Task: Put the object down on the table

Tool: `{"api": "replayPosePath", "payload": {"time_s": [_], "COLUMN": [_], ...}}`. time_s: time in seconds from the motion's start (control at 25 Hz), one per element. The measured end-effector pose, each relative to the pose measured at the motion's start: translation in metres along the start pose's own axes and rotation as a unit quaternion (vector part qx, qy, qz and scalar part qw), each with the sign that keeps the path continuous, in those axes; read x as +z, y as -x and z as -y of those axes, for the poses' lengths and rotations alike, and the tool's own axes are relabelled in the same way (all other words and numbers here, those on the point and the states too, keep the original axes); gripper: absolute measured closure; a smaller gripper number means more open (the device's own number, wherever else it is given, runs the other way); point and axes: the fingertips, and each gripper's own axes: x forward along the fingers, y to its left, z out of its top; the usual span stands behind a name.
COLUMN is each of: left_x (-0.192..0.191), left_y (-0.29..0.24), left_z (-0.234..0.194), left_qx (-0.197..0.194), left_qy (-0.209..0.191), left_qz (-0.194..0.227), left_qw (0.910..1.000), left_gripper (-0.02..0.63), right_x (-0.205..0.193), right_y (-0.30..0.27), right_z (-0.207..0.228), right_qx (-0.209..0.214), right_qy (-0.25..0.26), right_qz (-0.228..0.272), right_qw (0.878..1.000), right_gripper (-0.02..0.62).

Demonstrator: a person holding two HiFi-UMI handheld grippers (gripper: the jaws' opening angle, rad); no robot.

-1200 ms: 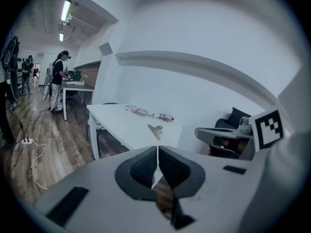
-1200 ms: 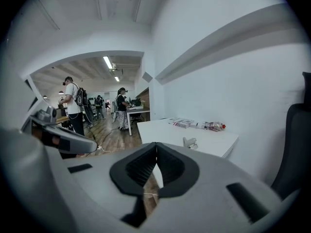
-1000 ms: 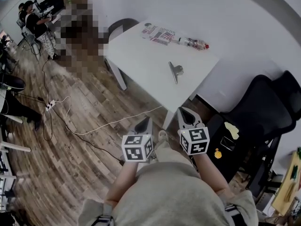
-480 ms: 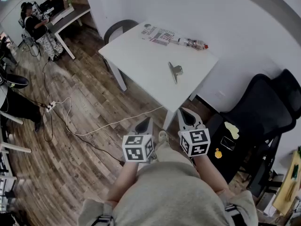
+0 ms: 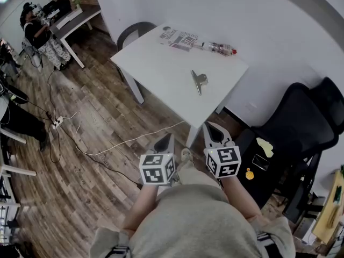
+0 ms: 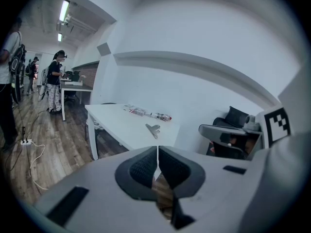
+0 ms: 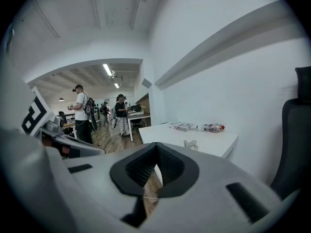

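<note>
A metal binder clip (image 5: 199,81) lies alone on the white table (image 5: 161,63), toward its near right side. It also shows in the left gripper view as the clip (image 6: 153,129) and in the right gripper view as the clip (image 7: 190,143). My left gripper (image 5: 164,142) and right gripper (image 5: 214,130) hang side by side over the wooden floor, short of the table's near corner. In their own views the left gripper (image 6: 157,152) and the right gripper (image 7: 156,153) have their pads pressed together with nothing between them.
A plastic bottle (image 5: 221,48) and printed packets (image 5: 180,38) lie along the table's far edge. A black office chair (image 5: 301,128) stands to the right. A white cable (image 5: 107,144) runs across the floor. A person (image 5: 37,28) sits at a desk at the far left.
Both grippers stay where they were, shut. Only the head view has drifted slightly.
</note>
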Motion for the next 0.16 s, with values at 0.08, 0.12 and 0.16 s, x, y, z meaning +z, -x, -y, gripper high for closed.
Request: {"api": "replayPosePath", "payload": {"time_s": [0.08, 0.12, 0.16], "left_x": [0.0011, 0.0014, 0.0017], "left_y": [-0.0004, -0.0006, -0.0008], "left_z": [0.0000, 0.0001, 0.0001], "left_qx": [-0.001, -0.001, -0.001], "left_qy": [0.000, 0.000, -0.001], "left_qz": [0.000, -0.001, -0.001], "left_qw": [1.0000, 1.0000, 1.0000], "left_gripper": [0.595, 0.595, 0.595], "right_x": [0.0012, 0.0017, 0.0021], "right_y": [-0.0004, -0.0005, -0.0007], "right_z": [0.0010, 0.0015, 0.0020], "right_qx": [-0.001, -0.001, -0.001], "right_qy": [-0.001, -0.001, -0.002], "right_qz": [0.001, 0.001, 0.002], "right_qw": [1.000, 1.000, 1.000], "right_gripper": [0.595, 0.595, 0.595]}}
